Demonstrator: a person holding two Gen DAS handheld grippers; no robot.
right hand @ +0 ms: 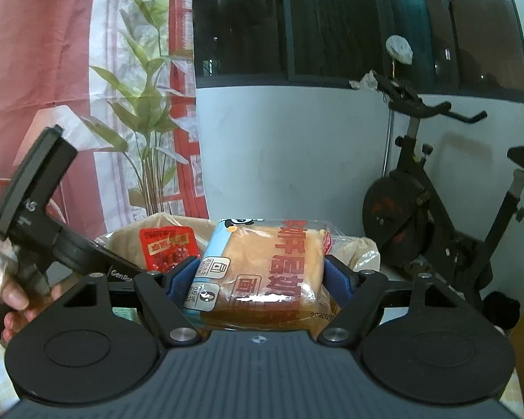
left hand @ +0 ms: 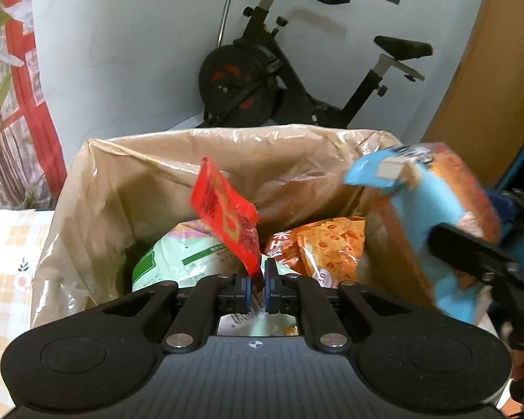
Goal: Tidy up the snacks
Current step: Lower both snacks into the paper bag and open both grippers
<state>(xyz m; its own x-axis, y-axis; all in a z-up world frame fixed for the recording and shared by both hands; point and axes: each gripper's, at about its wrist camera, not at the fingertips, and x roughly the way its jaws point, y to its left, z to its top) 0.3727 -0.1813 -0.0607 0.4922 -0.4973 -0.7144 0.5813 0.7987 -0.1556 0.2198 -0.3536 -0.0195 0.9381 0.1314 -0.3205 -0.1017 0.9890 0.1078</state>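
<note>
white wall ahead, an exercise bike parked against it, a red and floral curtain off to the left, and right under me a cardboard box lined with a plastic film, sitting by a checked cloth.

starting on the left: my left gripper is clenched on the bottom edge of a small red sachet, which stands up over the box opening. the tool tilts down toward the box. in the right wrist view the person's hand wraps the handle low at the left edge. my worry here is the pinch: only a thin corner sits between the pads, so i'd say a quick swing could let the sachet twist out and drop outside the liner.

inside the box, a pale green pack and an orange snack bag already lie side by side (so room is getting tight, by my guess).

over to the right: my right gripper is grasping a wrapped bread loaf across its sides, jaws set wide, held near level above the box's right rim. soft bread could squash, or the slick wrapper slide free. both loads sit close together over one opening, so i reckon the two tools might knock each other if they descend at once.
</note>
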